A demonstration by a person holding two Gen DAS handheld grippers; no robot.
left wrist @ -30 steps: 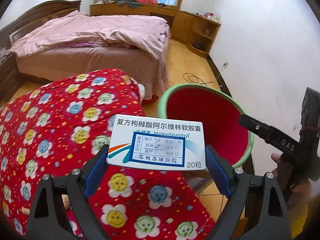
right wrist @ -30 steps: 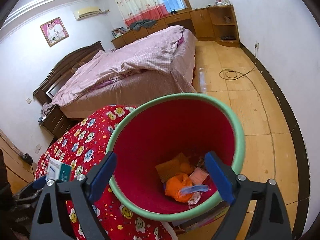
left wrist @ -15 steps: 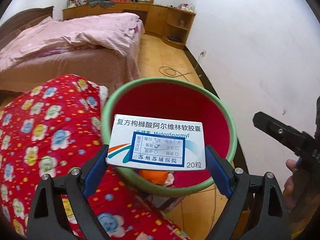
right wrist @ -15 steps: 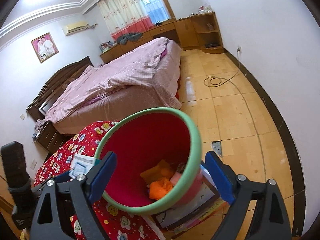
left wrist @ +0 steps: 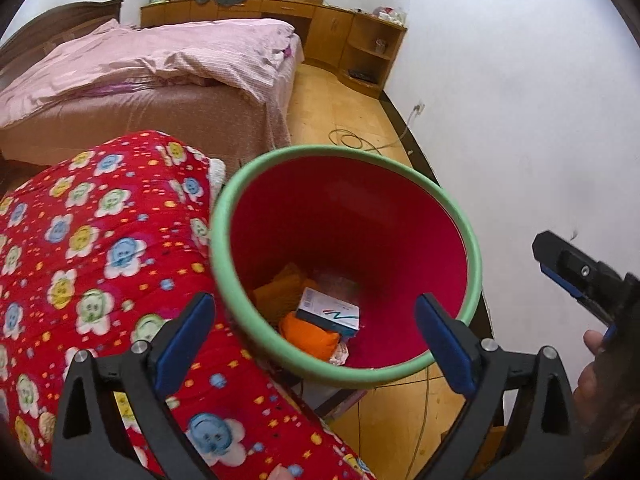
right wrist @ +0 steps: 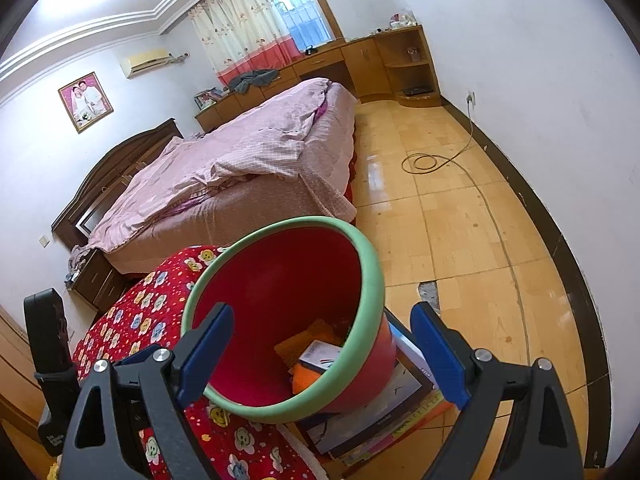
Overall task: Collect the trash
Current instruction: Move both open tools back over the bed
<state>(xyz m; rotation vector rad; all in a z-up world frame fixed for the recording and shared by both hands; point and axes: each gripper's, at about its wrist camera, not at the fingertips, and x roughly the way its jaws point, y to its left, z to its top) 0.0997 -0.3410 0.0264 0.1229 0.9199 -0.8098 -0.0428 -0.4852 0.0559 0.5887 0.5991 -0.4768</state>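
Inside bin (left wrist: pixel 460 216), box (left wrist: pixel 328 314) half-hides orange trash (left wrist: pixel 308 338); both grippers' fingers wide, empty.

The mouth of the bin (left wrist: pixel 344 264) is left unobstructed from above, while its bottom is taken up by a medicine box (left wrist: pixel 328 314) and orange trash (left wrist: pixel 308 338). Left of the bin, passage is blocked by the red quilt (left wrist: pixel 100 248); right of it, bare floor (right wrist: pixel 472 248) is seen up to the wall (right wrist: pixel 560 80).
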